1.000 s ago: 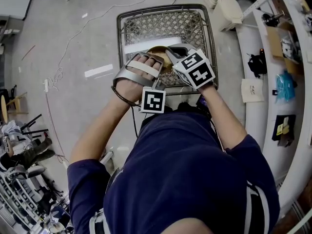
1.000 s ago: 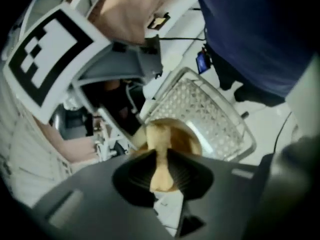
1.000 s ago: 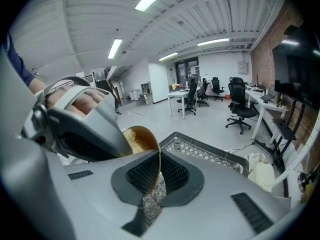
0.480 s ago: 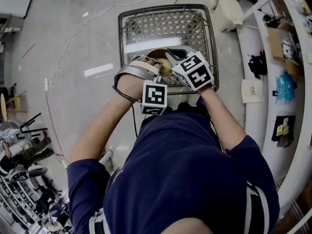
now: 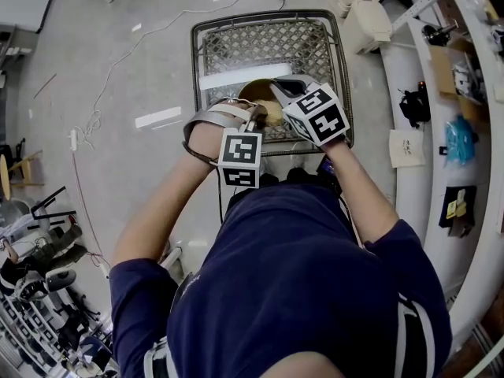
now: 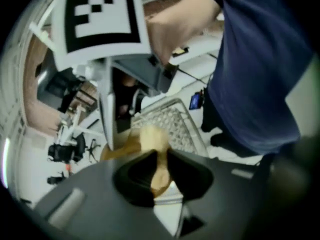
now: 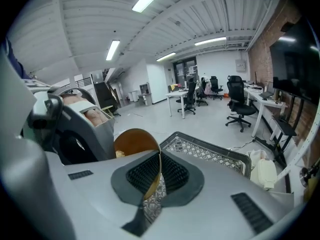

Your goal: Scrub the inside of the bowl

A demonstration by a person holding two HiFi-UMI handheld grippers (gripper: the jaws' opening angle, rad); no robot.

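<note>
The right gripper (image 7: 159, 173) has its jaws pinched narrowly onto the rim of the brown bowl (image 7: 131, 141). This seems meant to steady it, tipped, over the near edge of the wire-mesh basket (image 5: 194, 61), with its inside turned toward the left gripper (image 6: 160, 170). That one's jaws are clamped on a yellowish sponge (image 6: 153, 143) at the bowl's near side, apparently pressed inside to scrub. Pale grey floor (image 5: 118, 77) spreads left, and a curved white desk (image 5: 398, 85) runs along the right.
</note>
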